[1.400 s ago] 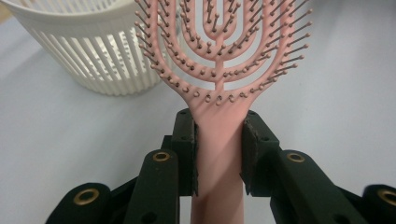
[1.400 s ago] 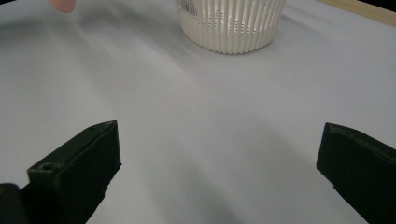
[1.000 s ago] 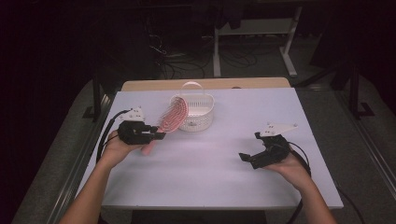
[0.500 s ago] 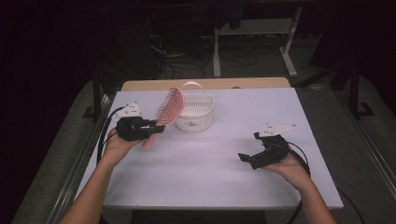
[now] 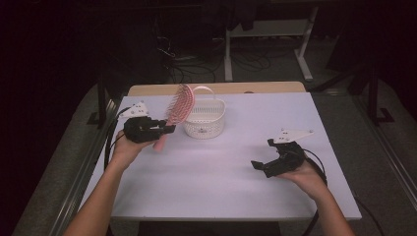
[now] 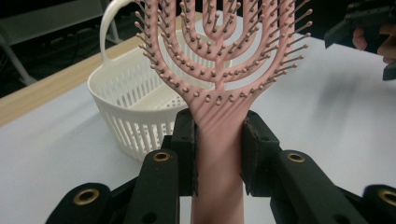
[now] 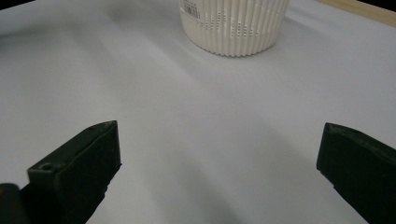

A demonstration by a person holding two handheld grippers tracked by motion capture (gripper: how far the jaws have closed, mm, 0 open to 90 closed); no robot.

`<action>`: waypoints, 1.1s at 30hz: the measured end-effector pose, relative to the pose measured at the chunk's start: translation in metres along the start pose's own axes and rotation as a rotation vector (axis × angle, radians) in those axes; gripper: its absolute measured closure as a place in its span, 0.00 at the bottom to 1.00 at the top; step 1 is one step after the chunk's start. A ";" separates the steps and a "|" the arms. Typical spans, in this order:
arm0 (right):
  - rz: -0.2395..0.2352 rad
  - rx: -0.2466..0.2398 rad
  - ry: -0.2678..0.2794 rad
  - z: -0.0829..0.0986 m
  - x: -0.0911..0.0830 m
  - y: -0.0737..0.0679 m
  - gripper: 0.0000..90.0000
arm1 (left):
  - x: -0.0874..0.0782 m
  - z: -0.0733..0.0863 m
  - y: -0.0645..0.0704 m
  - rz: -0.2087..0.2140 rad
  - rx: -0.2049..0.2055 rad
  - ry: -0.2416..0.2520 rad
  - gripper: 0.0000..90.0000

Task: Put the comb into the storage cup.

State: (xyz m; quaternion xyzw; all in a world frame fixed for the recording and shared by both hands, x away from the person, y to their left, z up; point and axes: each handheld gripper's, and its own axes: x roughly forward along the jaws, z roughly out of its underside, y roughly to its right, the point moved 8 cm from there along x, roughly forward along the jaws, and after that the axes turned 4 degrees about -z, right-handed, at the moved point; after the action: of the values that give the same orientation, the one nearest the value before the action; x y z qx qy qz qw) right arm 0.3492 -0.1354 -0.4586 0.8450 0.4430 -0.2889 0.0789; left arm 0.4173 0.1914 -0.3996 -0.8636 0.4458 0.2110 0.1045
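**Brush lifted upright beside the basket**

Since a second ago, the pink hairbrush (image 5: 178, 109) has been swung from a lean over the basket to a more upright stand, and the left gripper (image 5: 167, 129) has been drawn slightly back toward the table's left edge. The brush's handle is clamped between the left gripper's jaws just below the head, as is plain in the left gripper view, where the bristled head (image 6: 219, 51) rises in front of the white basket (image 6: 135, 102). The brush is held clear of the table (image 5: 236, 182), just left of the basket (image 5: 205, 119). The right gripper (image 5: 260, 166) is held idle well to the right, its jaws spread wide and empty.

The step in hand is judged to be the carrying of the brush to the basket. Next, the head must be brought over the rim, lowered inside, and only then released.
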 end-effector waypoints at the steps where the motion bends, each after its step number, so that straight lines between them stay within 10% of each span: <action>1: 0.000 -0.001 0.000 0.000 0.000 0.000 0.00 | 0.000 -0.002 -0.001 0.001 0.001 0.004 0.78; 33: -0.001 0.009 0.012 -0.001 -0.002 0.001 0.00 | 0.033 -0.058 -0.016 0.019 0.002 0.091 0.78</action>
State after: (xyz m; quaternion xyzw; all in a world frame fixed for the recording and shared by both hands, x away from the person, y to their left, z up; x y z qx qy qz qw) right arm 0.3494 -0.1365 -0.4570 0.8470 0.4424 -0.2858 0.0721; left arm 0.4628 0.1552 -0.3632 -0.8679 0.4585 0.1721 0.0830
